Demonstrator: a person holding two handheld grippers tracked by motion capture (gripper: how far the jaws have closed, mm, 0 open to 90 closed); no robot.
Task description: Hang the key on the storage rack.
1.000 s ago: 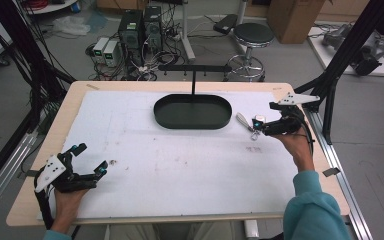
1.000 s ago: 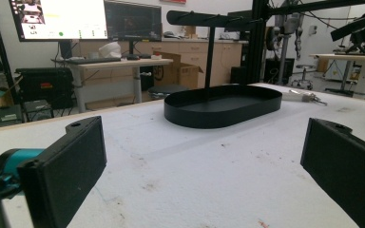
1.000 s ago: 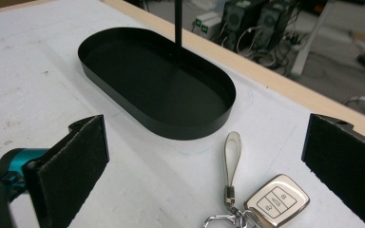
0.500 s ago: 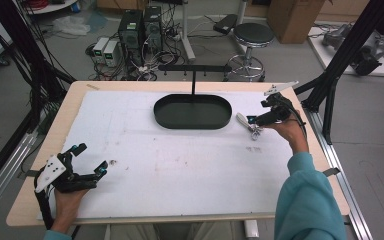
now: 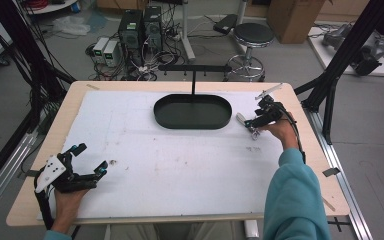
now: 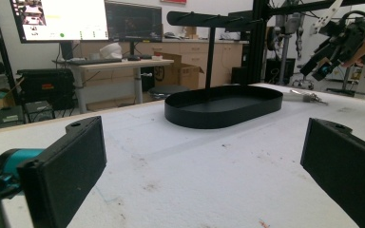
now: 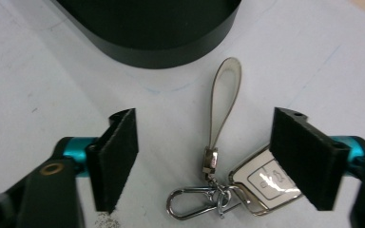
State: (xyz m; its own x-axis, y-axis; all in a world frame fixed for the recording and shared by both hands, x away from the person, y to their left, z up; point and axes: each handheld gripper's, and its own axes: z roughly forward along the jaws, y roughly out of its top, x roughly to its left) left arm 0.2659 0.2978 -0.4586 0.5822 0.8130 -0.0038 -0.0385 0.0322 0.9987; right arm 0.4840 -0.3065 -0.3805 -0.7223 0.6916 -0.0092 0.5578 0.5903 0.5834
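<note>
A white car key fob (image 7: 261,183) with a pale strap loop (image 7: 223,102) and a metal clip (image 7: 190,204) lies flat on the white mat, just right of the black oval tray (image 5: 160,112). My right gripper (image 7: 211,159) hovers over the key (image 5: 245,121). Its jaws have just been closing and stand apart on either side of the key, with no pad pressing on it. My left gripper (image 5: 91,159) rests at the near left of the table, open with nothing between its jaws (image 6: 199,161). In the left gripper view, the tray (image 6: 223,116) lies ahead.
A black T-shaped stand (image 5: 193,70) rises behind the tray. The wooden table edge (image 5: 310,135) runs close to the right of my right hand. Dark frame posts (image 5: 340,60) stand beyond the right corner. A small speck (image 5: 113,161) lies near the left gripper.
My right hand has moved left and down toward the key, and its jaws stand narrower than before. The left gripper has stayed where it was.
</note>
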